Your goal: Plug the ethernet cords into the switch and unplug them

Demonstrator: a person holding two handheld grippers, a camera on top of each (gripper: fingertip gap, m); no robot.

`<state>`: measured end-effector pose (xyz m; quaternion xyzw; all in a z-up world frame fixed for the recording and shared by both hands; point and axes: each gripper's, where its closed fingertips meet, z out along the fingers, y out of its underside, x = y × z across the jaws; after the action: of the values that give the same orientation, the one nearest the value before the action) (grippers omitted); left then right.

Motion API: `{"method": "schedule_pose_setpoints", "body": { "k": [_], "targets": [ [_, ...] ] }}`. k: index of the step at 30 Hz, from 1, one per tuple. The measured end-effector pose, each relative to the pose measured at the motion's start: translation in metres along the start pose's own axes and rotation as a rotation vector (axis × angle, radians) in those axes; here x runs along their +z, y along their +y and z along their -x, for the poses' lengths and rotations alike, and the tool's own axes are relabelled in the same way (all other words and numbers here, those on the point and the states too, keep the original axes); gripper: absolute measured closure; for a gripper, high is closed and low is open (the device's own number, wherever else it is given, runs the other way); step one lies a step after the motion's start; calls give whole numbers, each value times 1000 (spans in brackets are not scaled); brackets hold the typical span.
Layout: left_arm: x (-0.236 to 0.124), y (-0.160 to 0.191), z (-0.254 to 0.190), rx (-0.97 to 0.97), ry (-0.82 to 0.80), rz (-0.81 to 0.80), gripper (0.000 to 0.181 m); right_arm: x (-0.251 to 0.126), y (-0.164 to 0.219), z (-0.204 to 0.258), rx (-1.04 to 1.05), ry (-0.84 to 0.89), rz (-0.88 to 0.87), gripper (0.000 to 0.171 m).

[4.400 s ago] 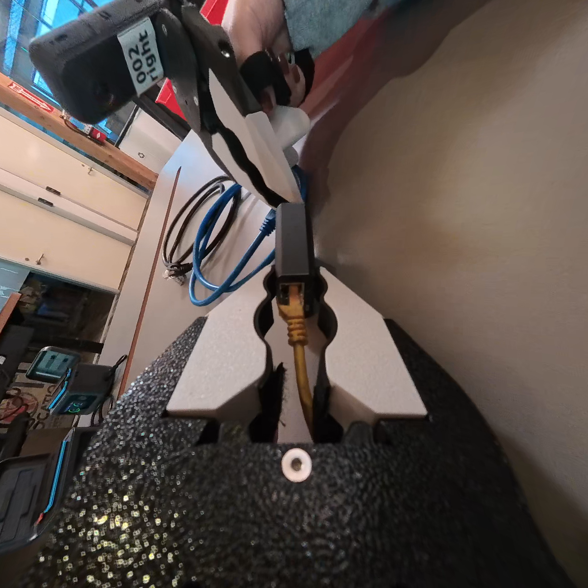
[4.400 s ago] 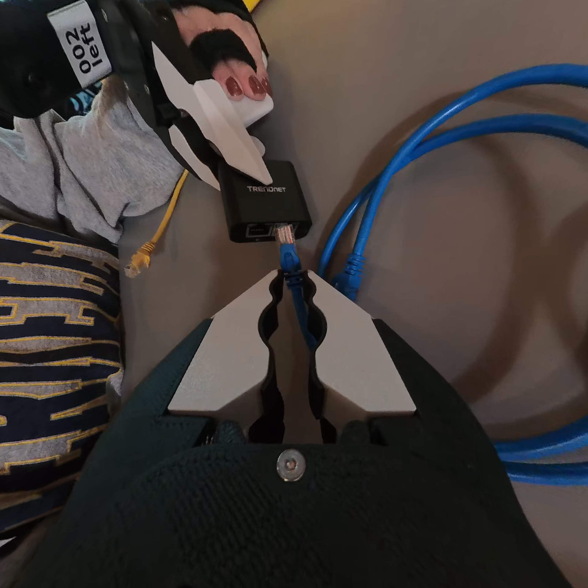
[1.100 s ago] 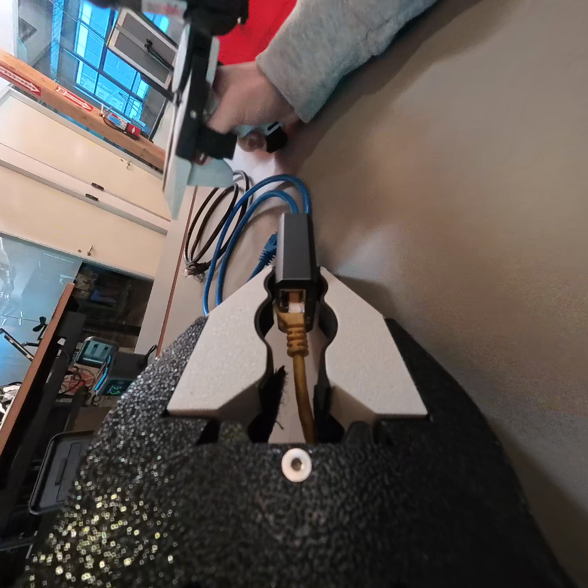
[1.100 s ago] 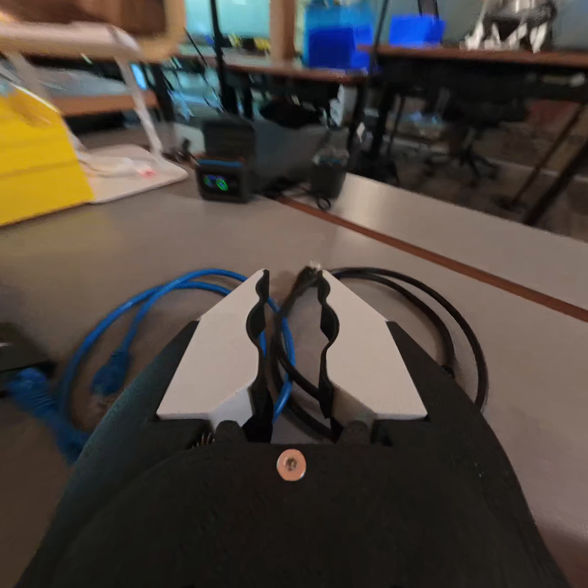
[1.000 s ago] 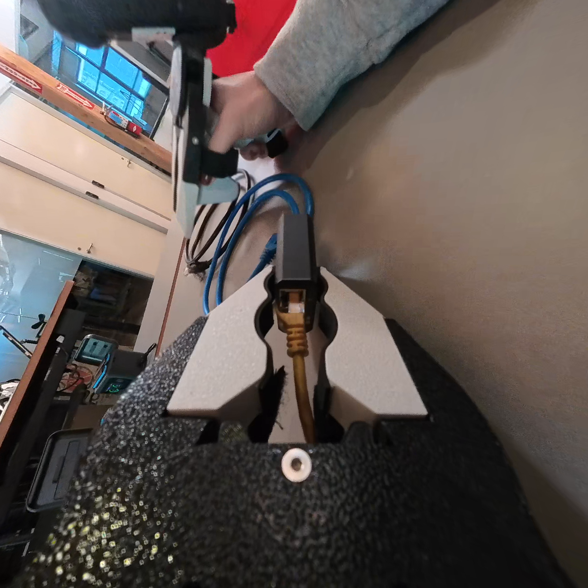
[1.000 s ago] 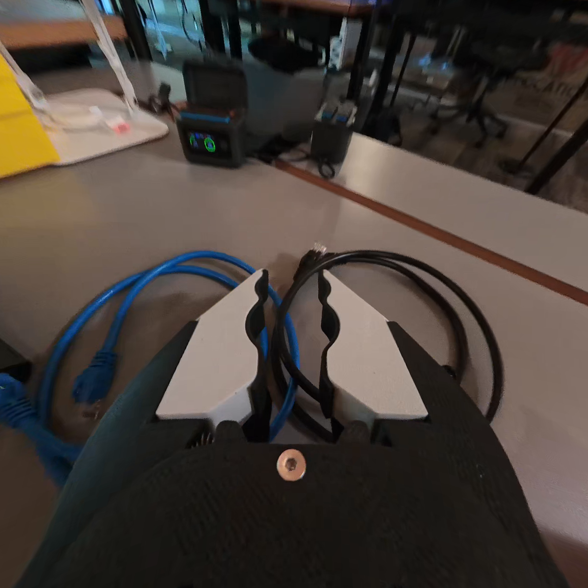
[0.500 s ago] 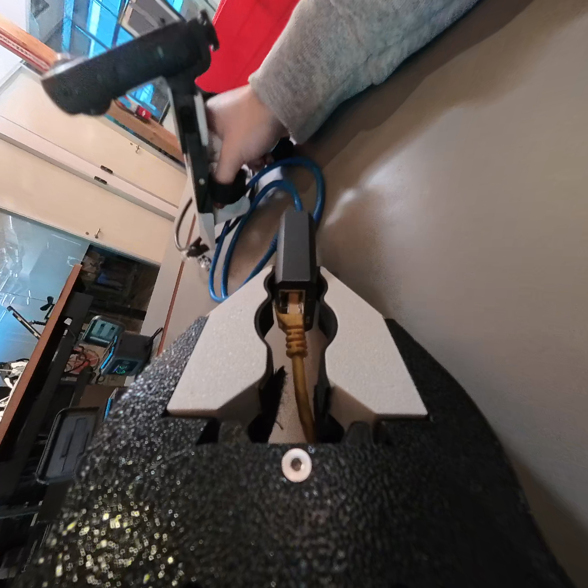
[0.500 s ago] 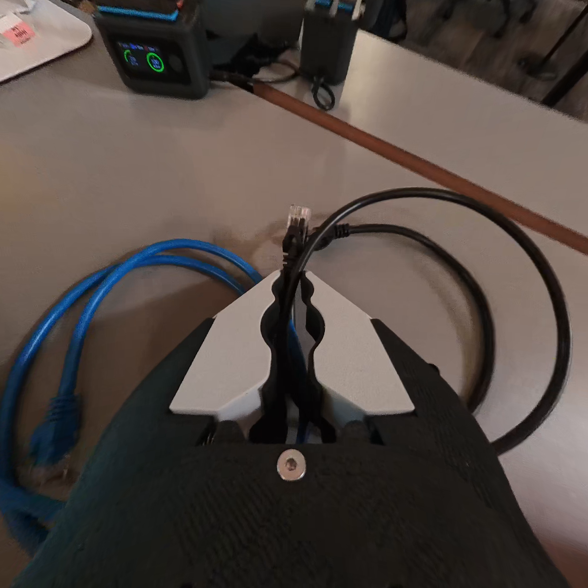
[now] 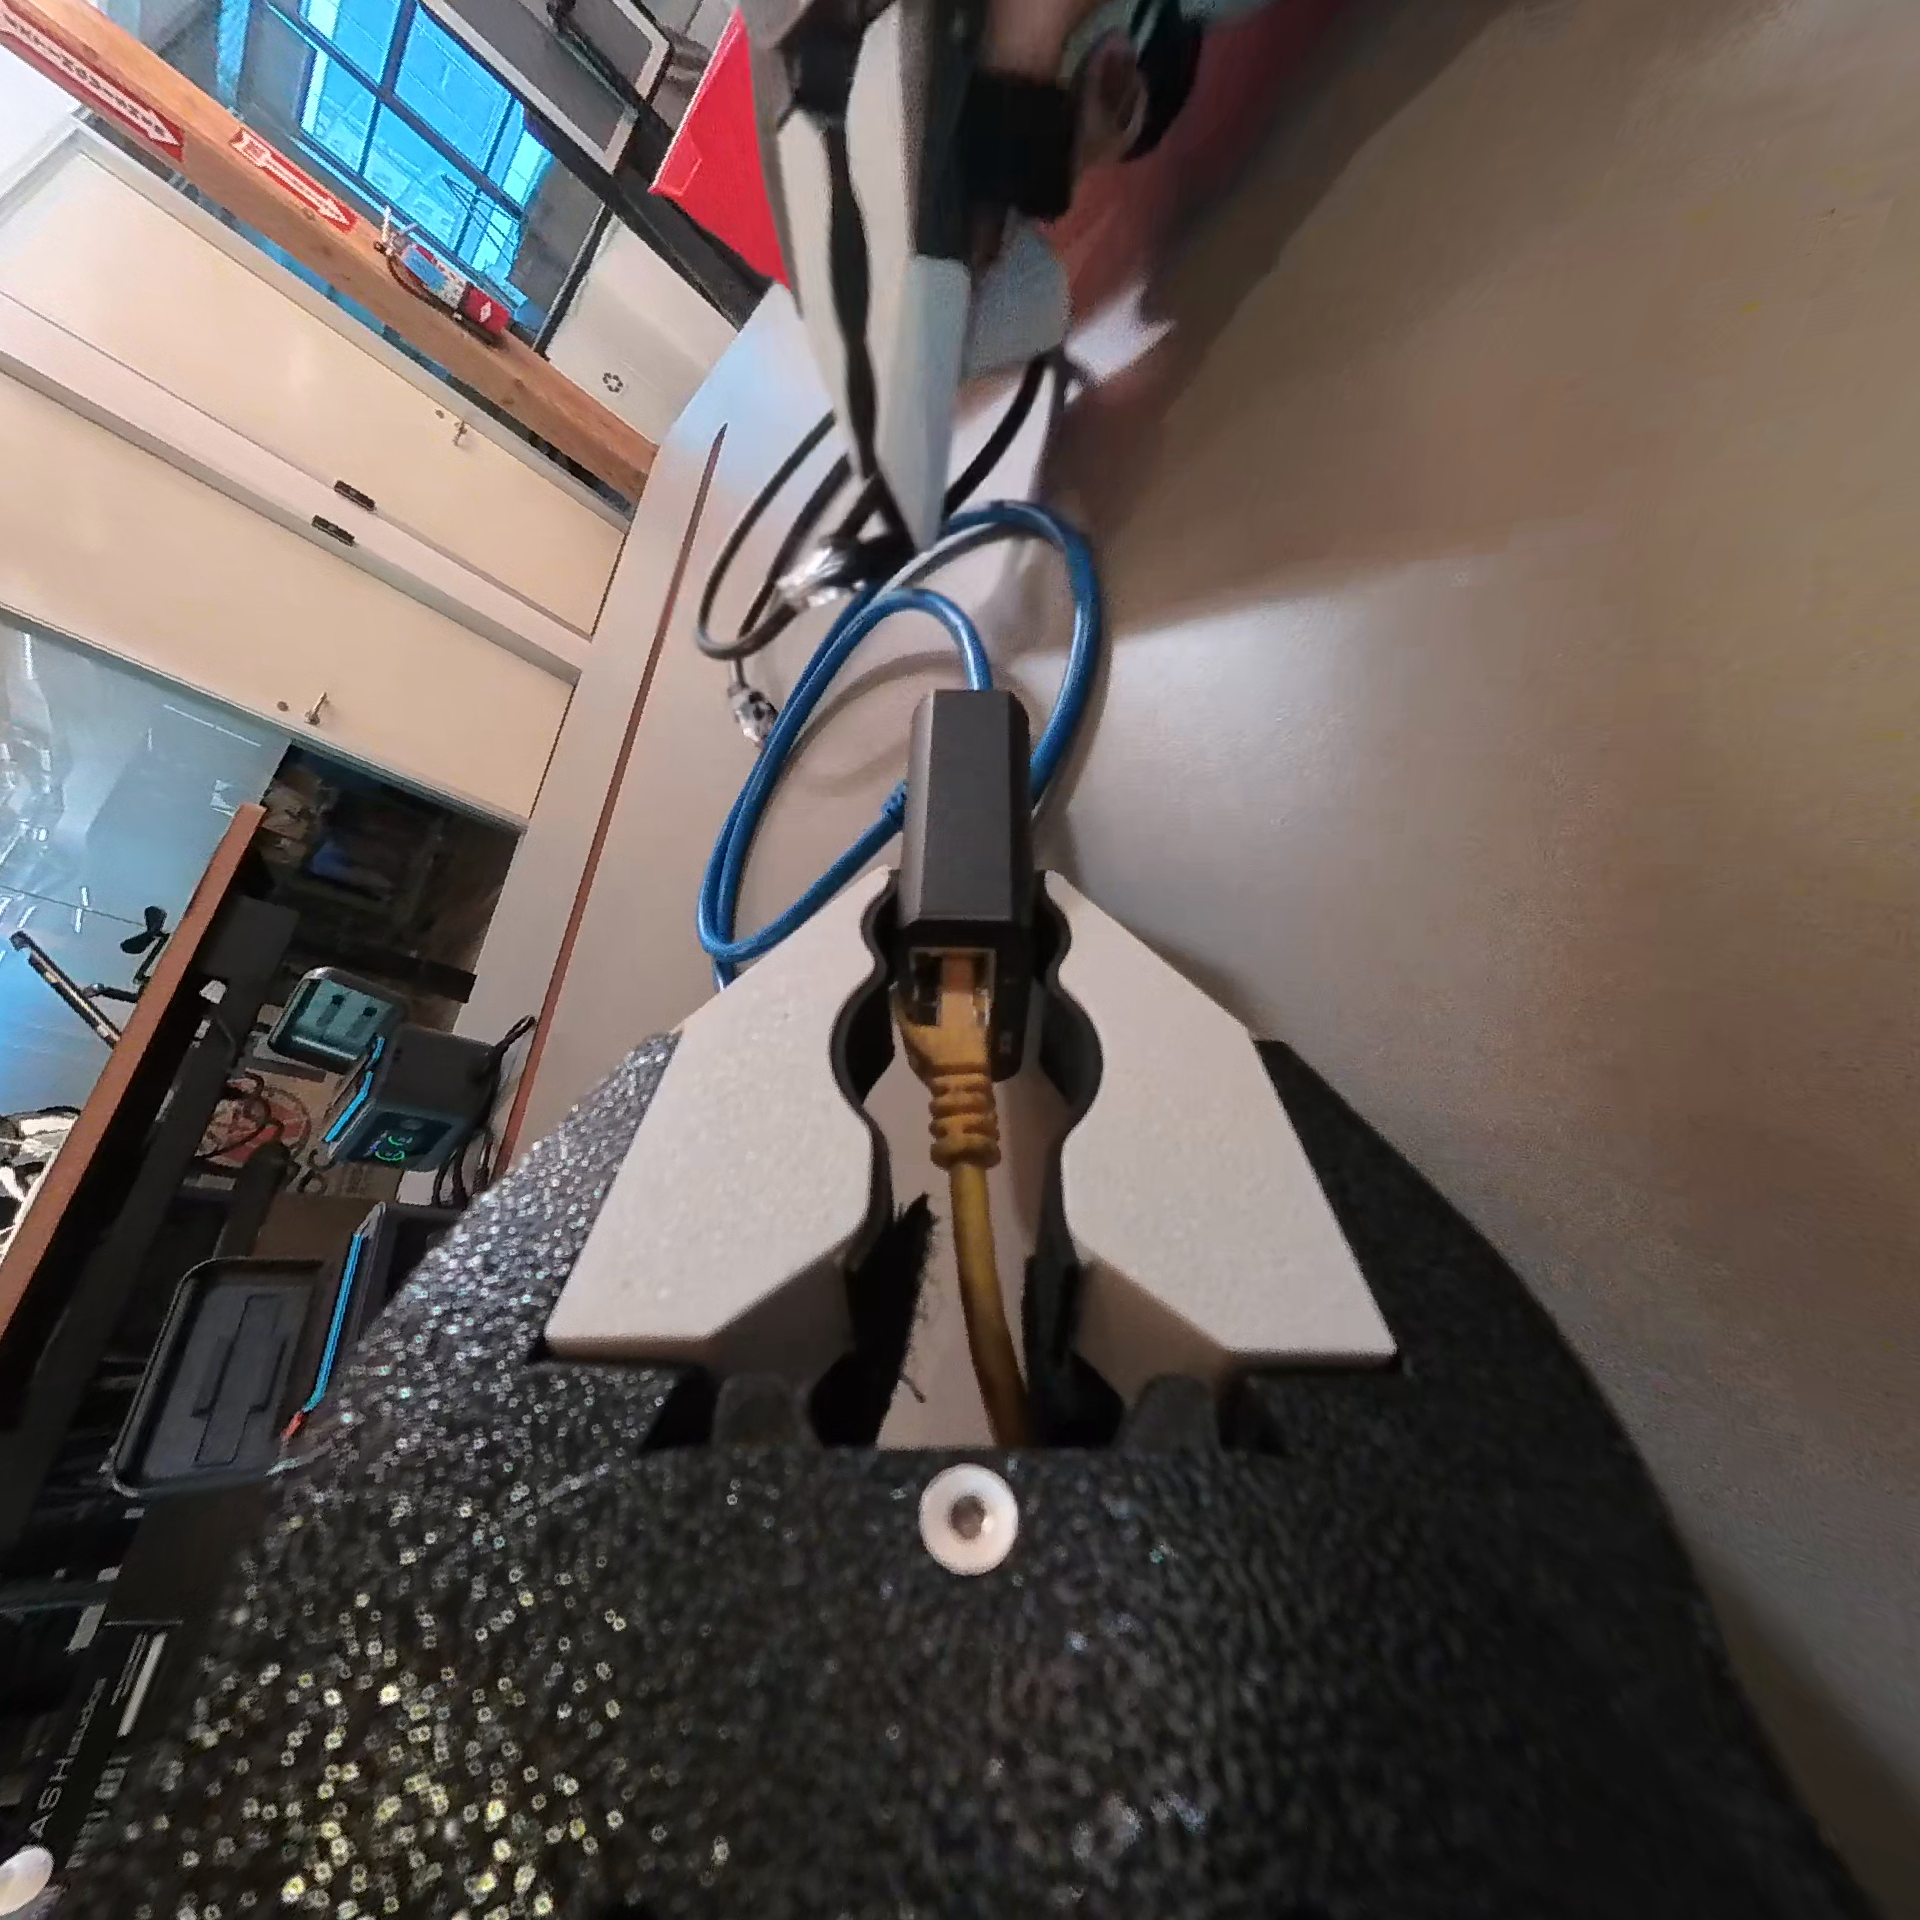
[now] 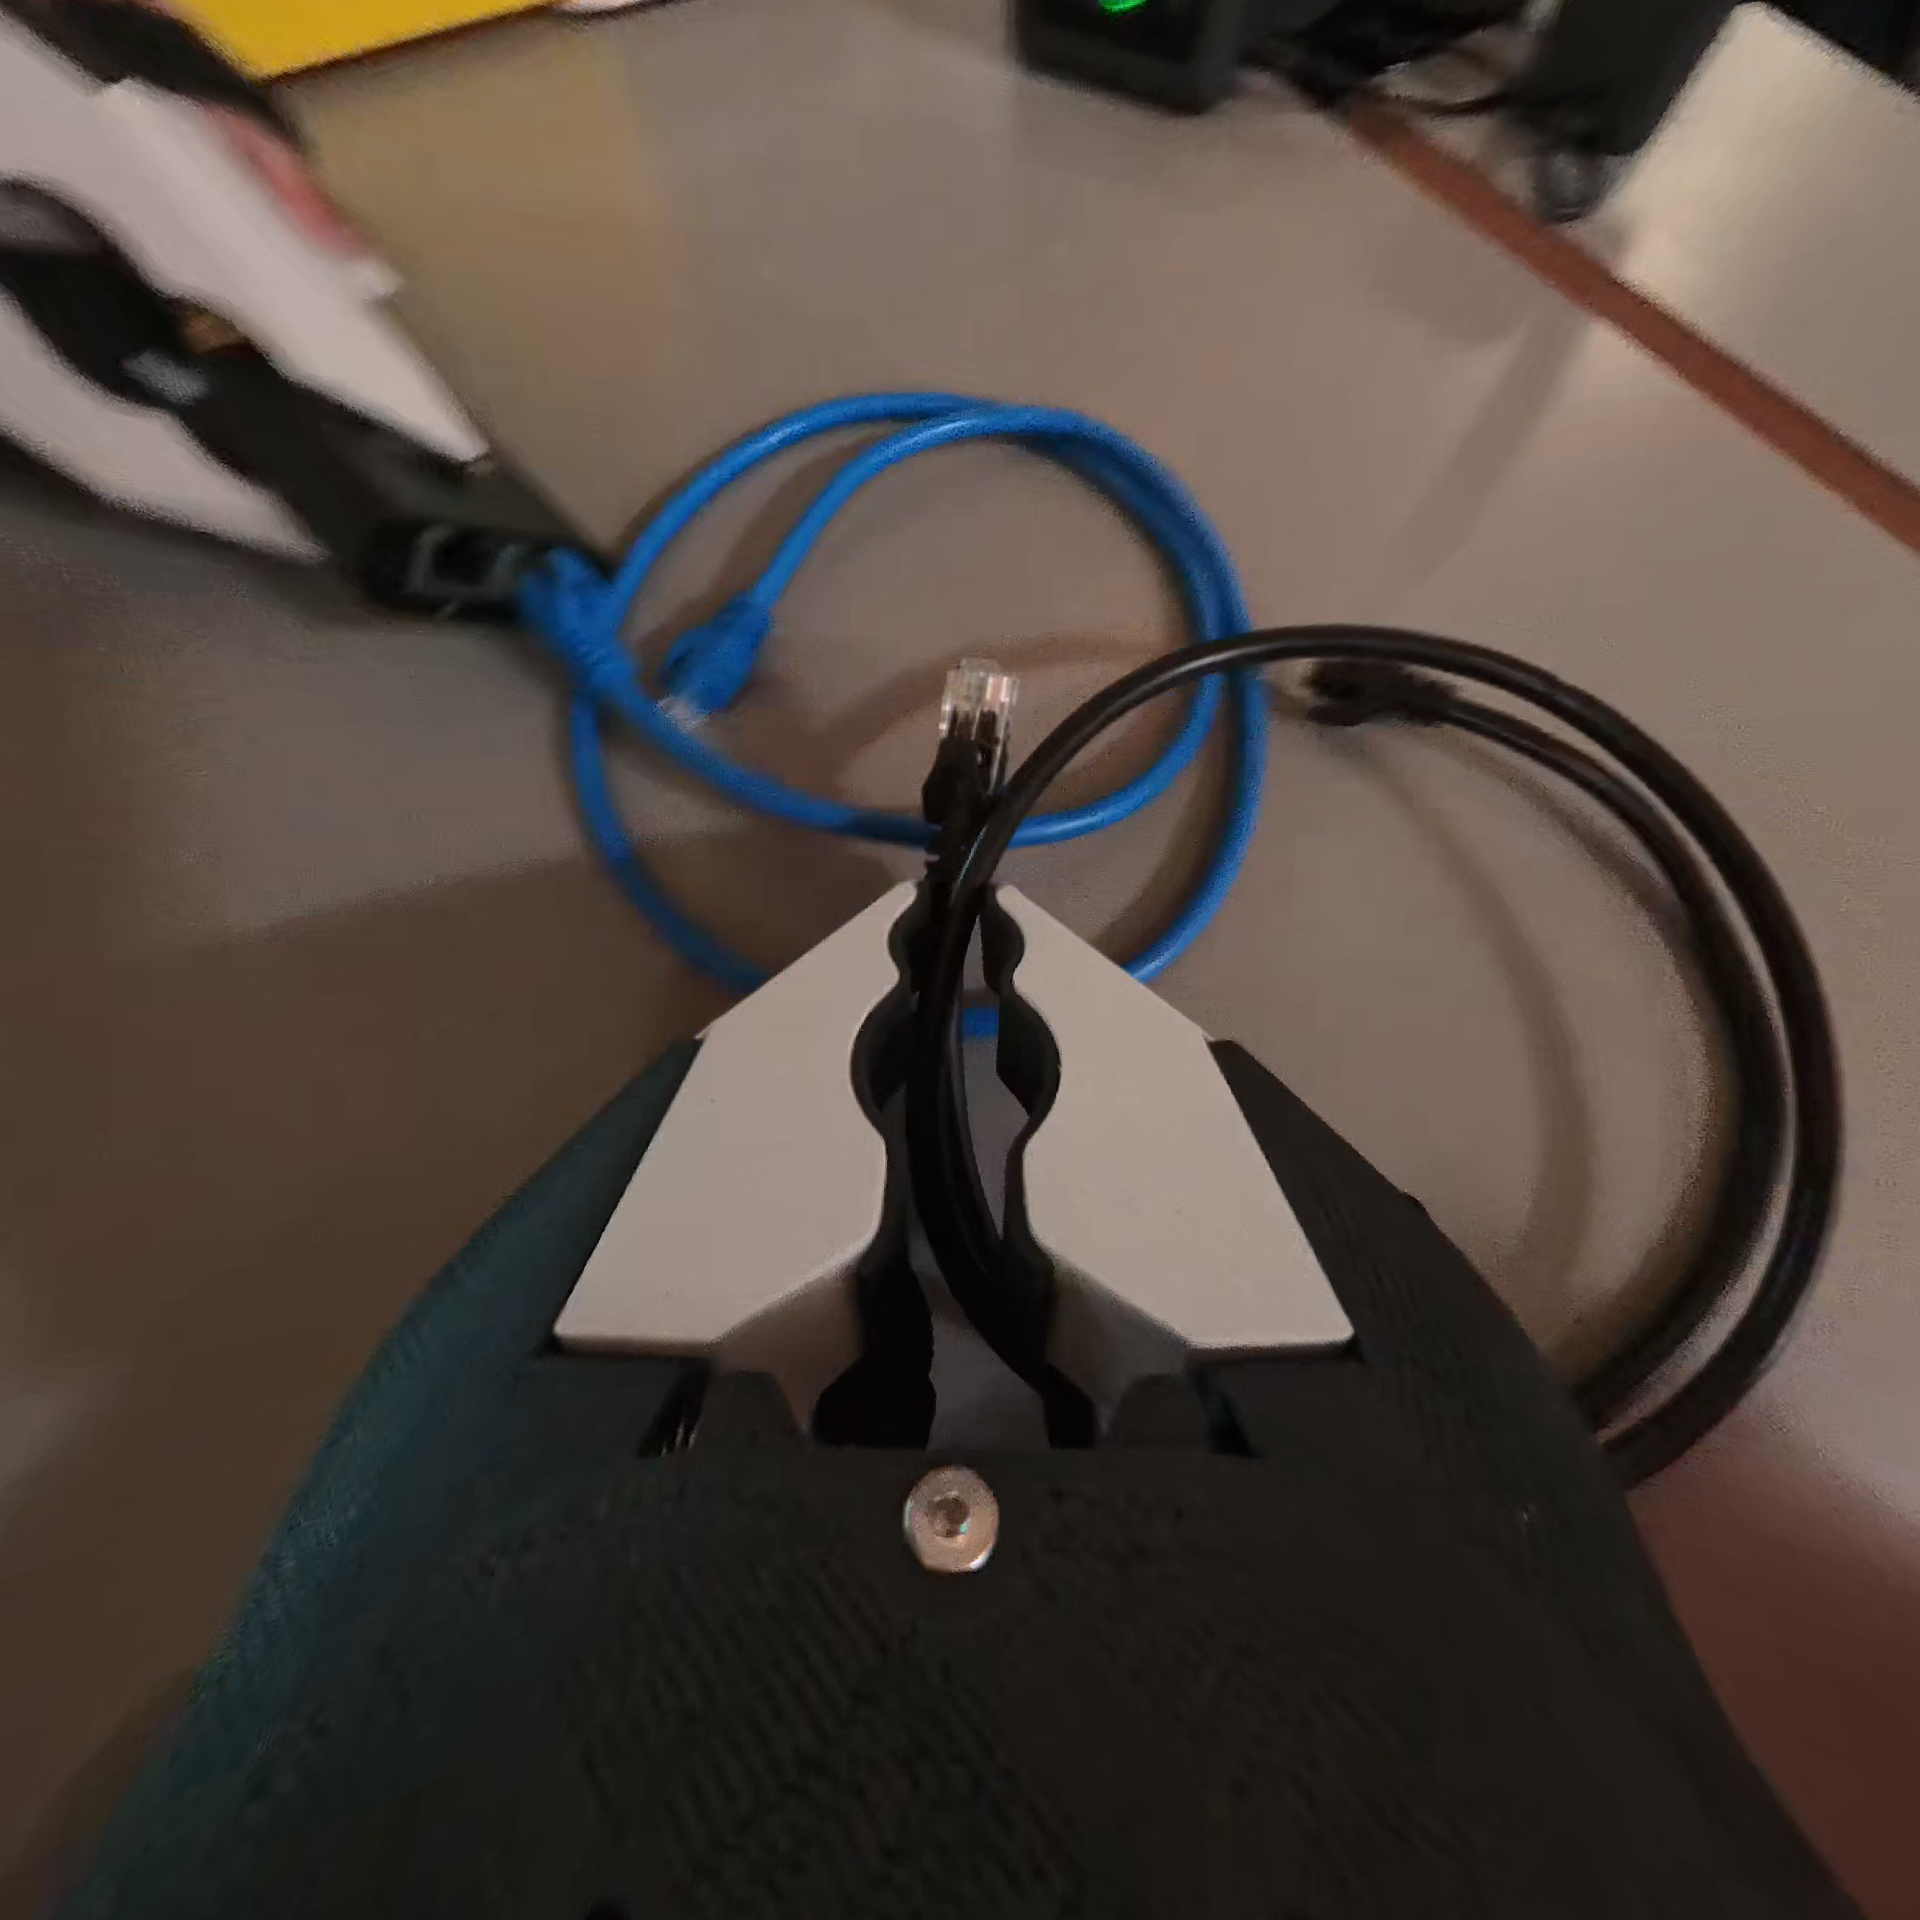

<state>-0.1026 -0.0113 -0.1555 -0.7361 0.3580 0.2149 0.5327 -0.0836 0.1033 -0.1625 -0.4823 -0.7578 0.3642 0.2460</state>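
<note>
Left wrist view: left tool (image 9: 966,935) clamped on the black switch (image 9: 966,821), yellow cord (image 9: 971,1164) plugged into its near port, blue cord (image 9: 831,748) looped beyond on the worktop (image 9: 1507,831). Right wrist view: blue cord plug sits at the switch (image 10: 447,540) on the left; right tool (image 10: 956,914) closed on the black cord (image 10: 1558,935) just behind its plug, lifted; bare worktop right, toward the brown edge strip (image 10: 1662,322).

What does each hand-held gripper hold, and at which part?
Left hand-held gripper: the black switch, clamped at its near end. Right hand-held gripper: the black ethernet cord, gripped just behind its clear plug.
</note>
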Motion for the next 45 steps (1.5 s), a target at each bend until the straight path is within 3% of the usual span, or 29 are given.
{"method": "schedule_pose_setpoints", "body": {
  "k": [1,5,7,13,16,23,27,32,35,45],
  "targets": [
    [0,0,0,-2,1,0,160,-4,3,13,-32,-67,11,164],
    [1,-1,-1,2,1,0,160,-16,9,63,-121,-333,52,162],
    [1,-1,-1,4,1,-1,160,-15,12,73,-132,-371,74,159],
    [1,-1,-2,2,2,-3,160,-18,-4,62,-176,-266,-10,128],
    [1,-1,-2,1,2,-3,160,-21,-6,63,-185,-259,-20,131],
    [0,-1,-2,1,2,-2,160,-22,-11,23,-153,-9,-12,143],
    [0,-1,-2,1,2,-2,160,-16,-7,49,-91,-169,16,150],
    [-1,-1,-2,1,3,-3,160,-1,2,38,39,-48,137,156],
    [-2,-1,-2,1,3,-3,160,-3,5,27,56,52,172,153],
    [-4,-1,-2,3,3,-2,160,5,13,14,139,146,182,151]
  ]
}}
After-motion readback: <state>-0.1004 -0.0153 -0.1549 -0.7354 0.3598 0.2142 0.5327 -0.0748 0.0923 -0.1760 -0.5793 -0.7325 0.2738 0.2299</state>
